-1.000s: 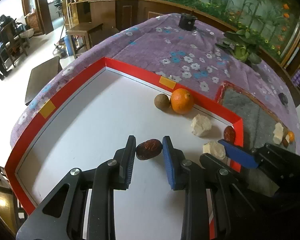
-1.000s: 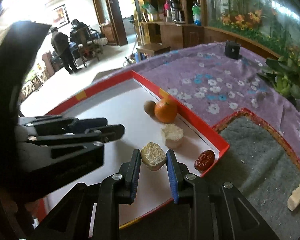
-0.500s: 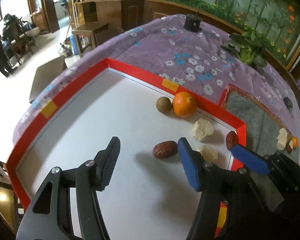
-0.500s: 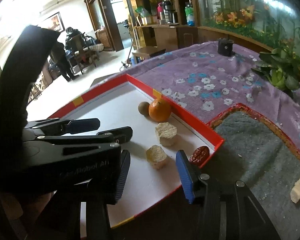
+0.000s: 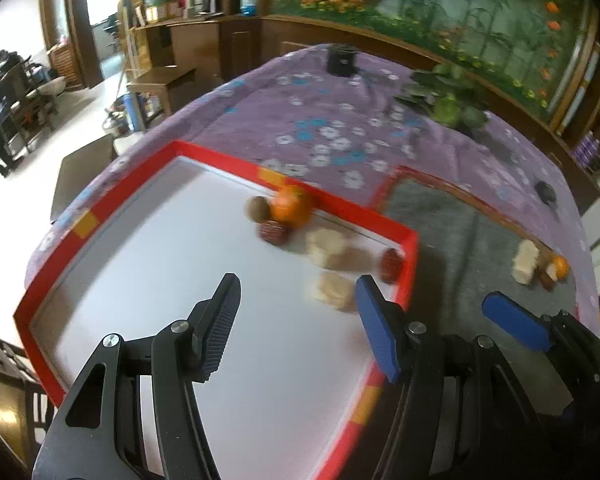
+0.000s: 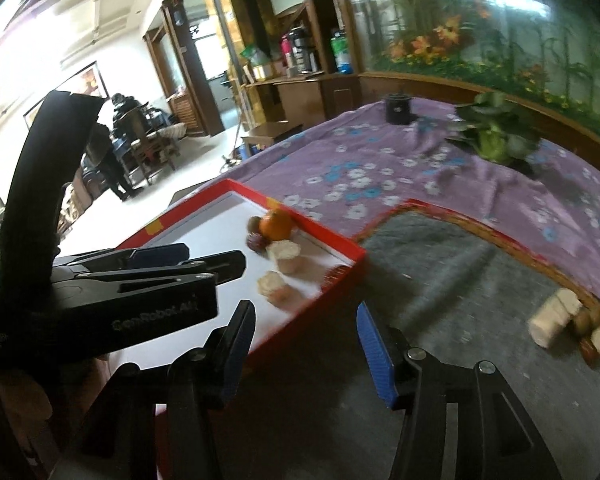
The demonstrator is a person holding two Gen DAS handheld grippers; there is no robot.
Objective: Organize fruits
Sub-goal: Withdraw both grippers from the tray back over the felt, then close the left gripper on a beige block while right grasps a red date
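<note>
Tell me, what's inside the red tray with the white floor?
Inside the red-rimmed white tray: a round orange fruit, a small brown fruit, two dark red dates and two pale crumbly blocks. The near corner is hidden by the tools.

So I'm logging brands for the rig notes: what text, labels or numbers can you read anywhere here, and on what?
"GenRobot.AI": embossed on the black body of the left gripper, seen from the right wrist, faint.
Bottles and packets on the back counter: labels too blurred to read.
Nothing else legible.
</note>
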